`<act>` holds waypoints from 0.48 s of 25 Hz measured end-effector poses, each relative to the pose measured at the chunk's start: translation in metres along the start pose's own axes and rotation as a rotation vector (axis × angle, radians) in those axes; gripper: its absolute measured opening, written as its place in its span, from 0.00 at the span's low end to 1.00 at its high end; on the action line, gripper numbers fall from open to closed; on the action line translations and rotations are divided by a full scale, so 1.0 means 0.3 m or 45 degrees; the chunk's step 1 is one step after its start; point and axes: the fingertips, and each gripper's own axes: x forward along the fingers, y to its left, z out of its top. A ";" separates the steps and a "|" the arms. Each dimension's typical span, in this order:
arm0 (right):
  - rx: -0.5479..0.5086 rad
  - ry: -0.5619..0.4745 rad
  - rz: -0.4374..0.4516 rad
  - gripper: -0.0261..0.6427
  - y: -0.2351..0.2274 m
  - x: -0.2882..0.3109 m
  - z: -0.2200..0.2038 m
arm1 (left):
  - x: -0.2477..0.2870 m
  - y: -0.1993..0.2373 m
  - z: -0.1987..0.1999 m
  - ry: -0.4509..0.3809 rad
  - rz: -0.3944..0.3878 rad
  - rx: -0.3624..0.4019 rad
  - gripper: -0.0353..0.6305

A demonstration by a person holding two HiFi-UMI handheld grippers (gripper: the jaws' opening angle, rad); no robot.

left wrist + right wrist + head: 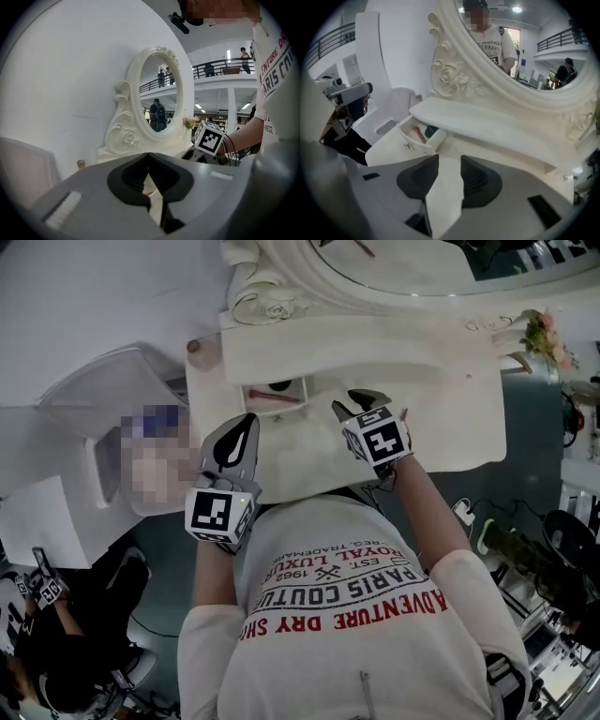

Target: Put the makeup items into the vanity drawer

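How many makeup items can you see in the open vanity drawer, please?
2: a slim red stick in the drawer, and a dark teal item beside it, nearer the shelf. Others may be hidden under that shelf.

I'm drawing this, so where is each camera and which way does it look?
Head view: on the person's head, looking down at the vanity table; shows shirt, left gripper, right gripper.
Left gripper view: on the left gripper, facing the mirror; shows its shut jaws.
Right gripper view: on the right gripper, facing the open drawer; shows its open jaws.
Shared: the drawer, in head and right gripper views.
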 end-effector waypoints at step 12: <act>0.332 0.102 -0.251 0.27 -0.288 -0.121 -0.385 | 0.279 -0.259 -0.054 0.118 -0.328 0.046 0.07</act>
